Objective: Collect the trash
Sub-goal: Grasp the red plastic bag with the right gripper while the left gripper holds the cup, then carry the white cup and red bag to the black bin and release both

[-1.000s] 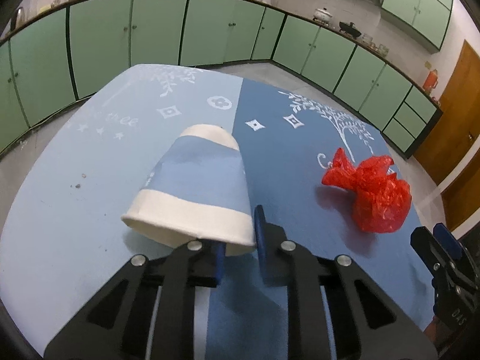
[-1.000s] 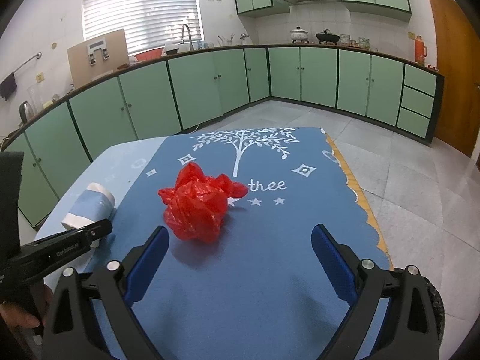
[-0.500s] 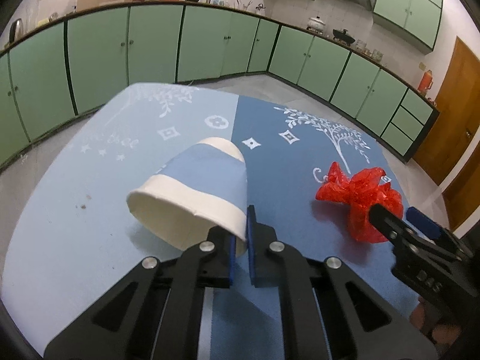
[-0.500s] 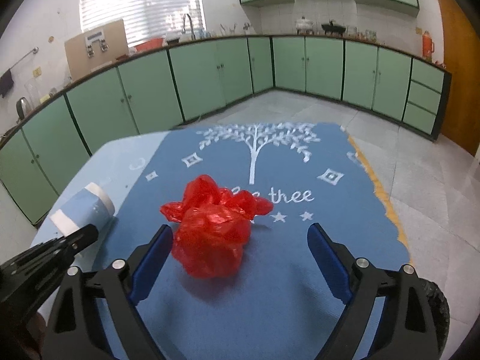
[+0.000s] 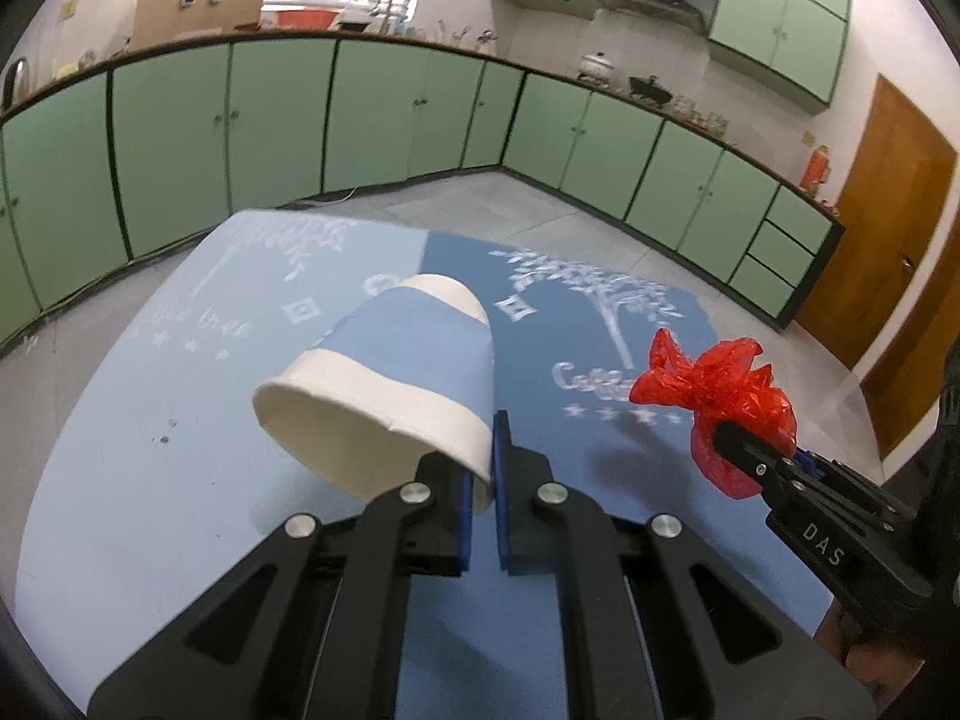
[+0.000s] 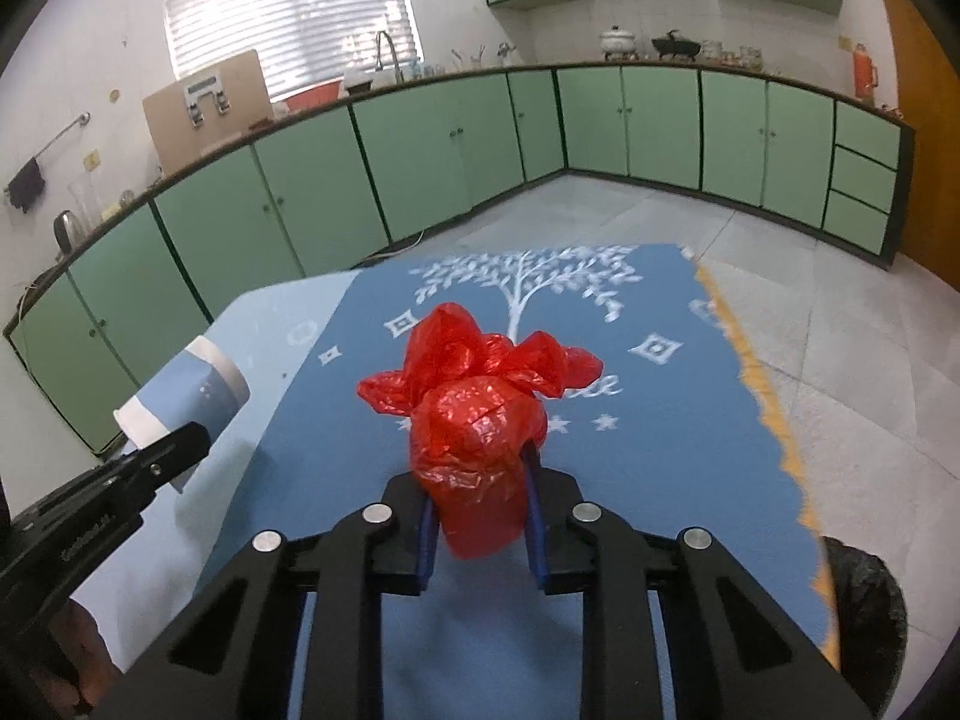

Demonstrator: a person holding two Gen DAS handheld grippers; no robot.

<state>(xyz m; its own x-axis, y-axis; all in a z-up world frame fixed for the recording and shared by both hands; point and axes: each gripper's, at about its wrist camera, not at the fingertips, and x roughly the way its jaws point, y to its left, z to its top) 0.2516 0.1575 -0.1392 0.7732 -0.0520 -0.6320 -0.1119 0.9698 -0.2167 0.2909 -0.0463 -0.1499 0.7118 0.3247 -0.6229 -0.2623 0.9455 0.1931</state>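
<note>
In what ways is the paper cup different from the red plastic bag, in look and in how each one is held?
The paper cup is stiff, blue with white bands; the red plastic bag is soft, crumpled and knotted. The left gripper pinches only the cup's thin rim wall, jaws shut; the right gripper has its jaws closing around the bag's whole body. The cup lies tilted, its open mouth toward the left camera; the bag is tied closed. Both are over the blue tablecloth.

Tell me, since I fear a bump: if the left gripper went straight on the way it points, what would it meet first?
Apart from the cup the left gripper pinches by the rim, probably the blue tablecloth just past it. Depth is unclear; the red bag sits off to the right.
</note>
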